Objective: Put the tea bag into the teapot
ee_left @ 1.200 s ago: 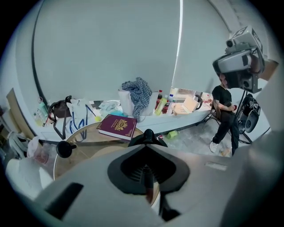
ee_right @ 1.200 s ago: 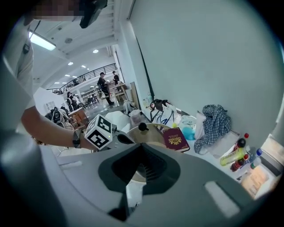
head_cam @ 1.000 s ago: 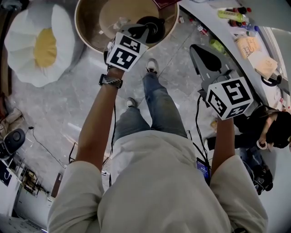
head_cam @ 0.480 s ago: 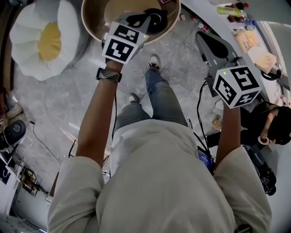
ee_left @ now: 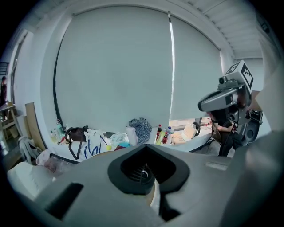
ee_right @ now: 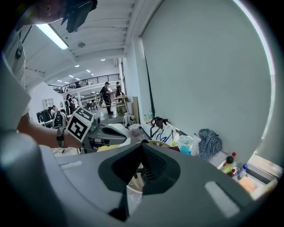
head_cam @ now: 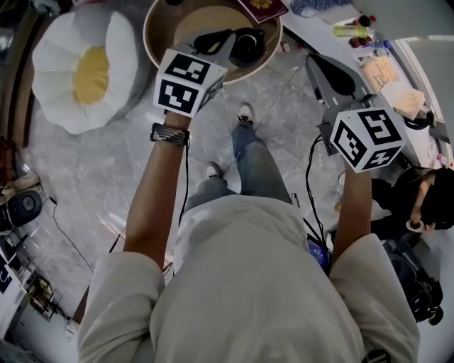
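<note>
A black teapot (head_cam: pixel 249 45) stands on the round wooden table (head_cam: pixel 159 28) at the top of the head view. I cannot make out a tea bag in any view. My left gripper (head_cam: pixel 213 40) hangs over the table just left of the teapot, its jaws shut with nothing between them. My right gripper (head_cam: pixel 328 71) is held in the air to the right of the table, over the floor, jaws together and empty. The left gripper view (ee_left: pixel 148 175) looks at a grey wall and a cluttered counter. The right gripper view (ee_right: pixel 142 168) shows the left gripper (ee_right: pixel 100 132) beside it.
A white and yellow egg-shaped cushion (head_cam: pixel 81 67) lies on the floor at the left. A dark red booklet (head_cam: pixel 262 8) rests on the table's far side. A long counter (head_cam: pixel 386 67) with bottles and papers runs along the right, where a person (head_cam: pixel 418 205) sits.
Both grippers have risen and moved further from my body. The left one has drawn back from over the teapot to its left side; the teapot now shows in full.
</note>
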A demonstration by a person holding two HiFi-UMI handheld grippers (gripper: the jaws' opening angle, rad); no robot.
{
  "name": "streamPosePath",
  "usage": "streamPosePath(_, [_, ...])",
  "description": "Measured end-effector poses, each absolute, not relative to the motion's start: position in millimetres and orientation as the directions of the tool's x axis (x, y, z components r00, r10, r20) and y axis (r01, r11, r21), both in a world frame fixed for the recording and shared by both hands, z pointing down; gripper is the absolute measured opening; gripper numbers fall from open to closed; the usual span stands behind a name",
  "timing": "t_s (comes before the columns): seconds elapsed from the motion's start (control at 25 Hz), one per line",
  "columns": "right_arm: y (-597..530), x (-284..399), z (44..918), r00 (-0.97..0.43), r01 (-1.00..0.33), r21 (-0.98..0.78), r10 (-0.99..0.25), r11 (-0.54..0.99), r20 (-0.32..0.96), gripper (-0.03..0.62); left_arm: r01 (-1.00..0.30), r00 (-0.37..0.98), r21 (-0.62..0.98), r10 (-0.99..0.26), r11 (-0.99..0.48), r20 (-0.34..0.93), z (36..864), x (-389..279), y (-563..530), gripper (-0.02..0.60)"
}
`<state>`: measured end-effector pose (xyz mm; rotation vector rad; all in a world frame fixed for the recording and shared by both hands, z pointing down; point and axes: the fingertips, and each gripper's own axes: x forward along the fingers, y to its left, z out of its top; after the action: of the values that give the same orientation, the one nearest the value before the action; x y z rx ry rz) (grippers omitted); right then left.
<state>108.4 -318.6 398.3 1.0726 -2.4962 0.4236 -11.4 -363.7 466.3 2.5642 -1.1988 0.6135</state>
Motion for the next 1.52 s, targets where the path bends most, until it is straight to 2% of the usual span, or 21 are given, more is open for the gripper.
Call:
streamPosePath(0.72, [-155.0, 82.3, 284.2, -0.622, -0.757, -0.010, -0.717, 0.653, 0.315, 0.006, -0.790, 0.576, -0.025, -0.756, -0.613, 0.311, 330.3, -44.2, -187.5, 0.002])
streamPosePath(1.52, [-16.3, 31.3, 228.3, -0.598, -0.778, 0.063, -0.767, 0.625, 0.232, 0.006, -0.779, 0.597, -0.107, -0.783, -0.617, 0.174, 253.6, -95.8, -48.7, 0.002])
